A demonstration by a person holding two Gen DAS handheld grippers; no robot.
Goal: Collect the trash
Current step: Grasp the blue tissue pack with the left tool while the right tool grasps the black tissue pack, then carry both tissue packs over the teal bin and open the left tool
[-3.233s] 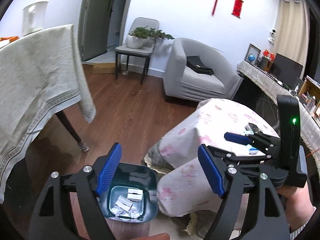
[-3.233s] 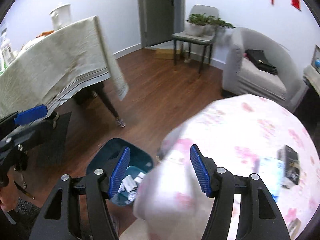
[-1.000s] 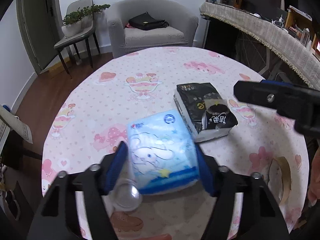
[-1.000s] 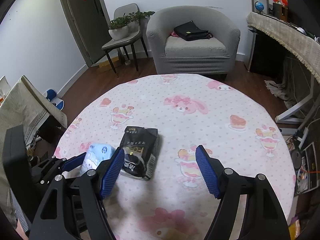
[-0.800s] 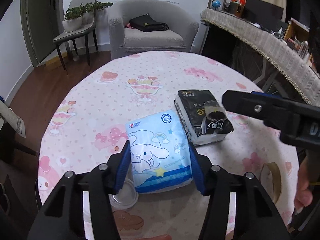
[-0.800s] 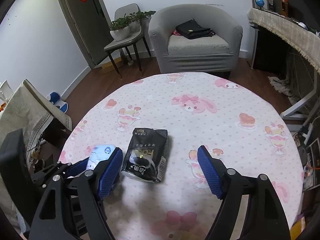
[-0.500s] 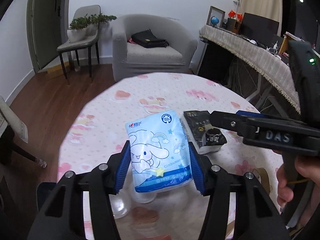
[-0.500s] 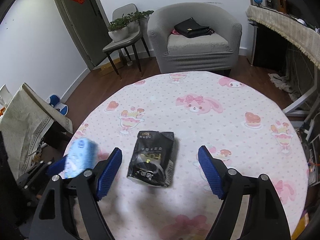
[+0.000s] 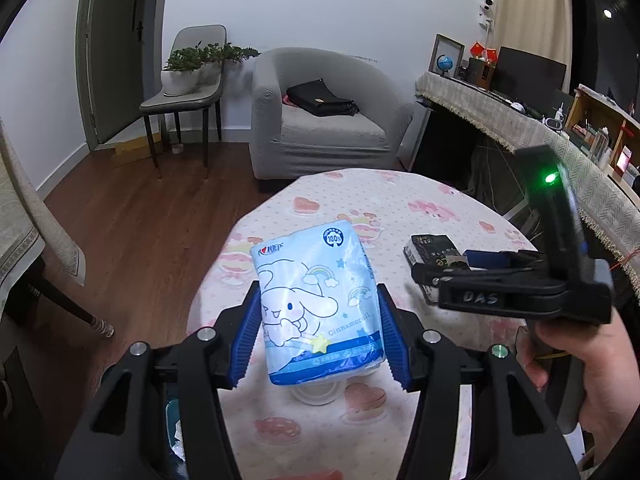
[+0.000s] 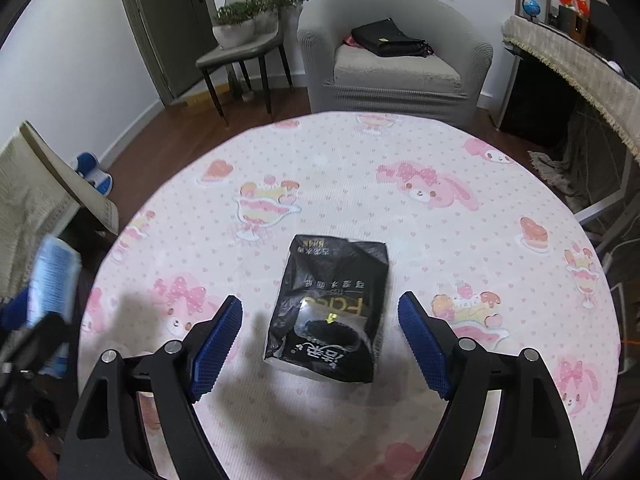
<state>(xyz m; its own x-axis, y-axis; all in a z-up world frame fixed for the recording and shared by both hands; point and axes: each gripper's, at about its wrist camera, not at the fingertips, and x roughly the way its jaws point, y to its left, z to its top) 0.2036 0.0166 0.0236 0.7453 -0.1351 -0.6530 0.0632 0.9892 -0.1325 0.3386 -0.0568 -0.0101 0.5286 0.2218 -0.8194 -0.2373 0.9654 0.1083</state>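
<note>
My left gripper (image 9: 318, 336) is shut on a light blue tissue pack (image 9: 318, 300) with a cartoon dog print and holds it up above the left part of the round table (image 9: 400, 208). The pack also shows blurred at the left edge of the right wrist view (image 10: 54, 276). My right gripper (image 10: 320, 344) is open and hangs low over a black tissue pack (image 10: 332, 312) that lies between its fingers on the pink tablecloth (image 10: 400, 184). The black pack (image 9: 434, 248) and right gripper (image 9: 500, 276) show in the left wrist view.
A clear plastic lid (image 9: 318, 394) lies on the table under the blue pack. A bin's edge (image 9: 174, 420) shows below left of the table. A grey armchair (image 10: 392, 56), a chair with a plant (image 10: 244, 40) and a cloth-covered table (image 10: 36, 184) stand around.
My left gripper closed on the blue tissue pack and lifted it off the table, moving left. My right gripper came down closer over the black pack.
</note>
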